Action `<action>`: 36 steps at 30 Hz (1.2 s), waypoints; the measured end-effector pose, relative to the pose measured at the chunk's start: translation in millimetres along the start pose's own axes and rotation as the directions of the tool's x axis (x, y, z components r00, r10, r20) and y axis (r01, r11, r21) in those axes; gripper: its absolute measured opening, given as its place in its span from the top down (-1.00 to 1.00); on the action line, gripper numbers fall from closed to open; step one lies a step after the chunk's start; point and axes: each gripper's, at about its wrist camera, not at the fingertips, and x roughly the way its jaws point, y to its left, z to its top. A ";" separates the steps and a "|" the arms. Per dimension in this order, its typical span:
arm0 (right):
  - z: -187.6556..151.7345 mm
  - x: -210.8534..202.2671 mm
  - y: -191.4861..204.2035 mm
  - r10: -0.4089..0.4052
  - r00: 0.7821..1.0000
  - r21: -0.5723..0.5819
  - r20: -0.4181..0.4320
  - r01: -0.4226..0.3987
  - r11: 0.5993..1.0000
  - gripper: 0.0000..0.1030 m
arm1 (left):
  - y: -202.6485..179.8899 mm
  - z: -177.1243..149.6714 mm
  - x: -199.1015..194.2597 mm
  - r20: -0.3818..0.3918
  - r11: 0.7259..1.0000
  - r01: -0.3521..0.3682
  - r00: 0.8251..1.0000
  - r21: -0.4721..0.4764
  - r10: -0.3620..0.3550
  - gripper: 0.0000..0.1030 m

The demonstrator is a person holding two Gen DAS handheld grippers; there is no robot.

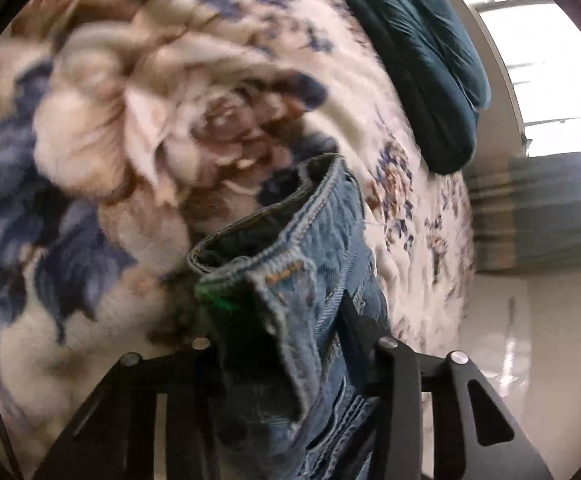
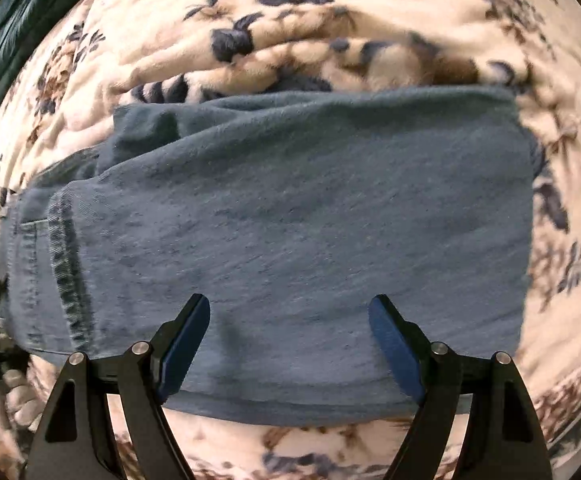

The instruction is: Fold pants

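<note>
Blue denim pants (image 2: 310, 220) lie folded flat across the floral blanket in the right wrist view, with a seam and pocket at their left end. My right gripper (image 2: 289, 300) points down over the near part of the pants, its blue pads wide apart and holding nothing. In the left wrist view a stitched edge of the pants (image 1: 322, 216) is bunched up and lifted off the blanket. My left gripper (image 1: 280, 300) is shut on that bunch of denim, and the cloth hides most of both fingers.
A cream blanket with blue and brown flowers (image 1: 130, 128) covers the bed under the pants. A dark teal cushion (image 1: 422, 60) lies at the bed's far side, also seen as a teal cushion (image 2: 18, 24) at the upper left. Beyond the bed edge are pale floor (image 1: 530, 320) and a bright window (image 1: 550, 60).
</note>
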 end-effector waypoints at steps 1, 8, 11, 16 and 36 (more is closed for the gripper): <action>-0.3 -0.5 -1.4 0.003 1.000 0.003 -0.001 -0.003 1.000 -0.64 | -9.9 -2.1 -4.1 0.011 1.000 -0.013 1.000 0.028 0.013 0.34; -0.8 -9.9 -28.8 0.033 0.999 0.042 0.017 -0.034 0.999 -0.64 | -106.8 -37.9 -33.1 0.094 0.958 -0.060 0.995 0.281 0.035 0.41; -0.5 -19.2 -53.2 0.059 0.997 0.085 0.042 -0.062 0.994 -0.64 | -155.3 -70.2 -38.5 0.097 0.924 -0.041 0.995 0.380 0.005 0.43; -0.9 -39.5 -120.6 0.089 0.991 0.185 0.100 -0.107 0.977 -0.64 | -242.9 -152.3 -24.1 0.055 0.823 -0.012 0.998 0.568 -0.024 0.43; -74.9 -50.1 -423.6 0.061 0.993 0.509 0.098 -0.103 0.854 -0.64 | -307.7 -454.3 143.9 0.006 0.312 -0.131 0.928 0.941 0.372 -0.03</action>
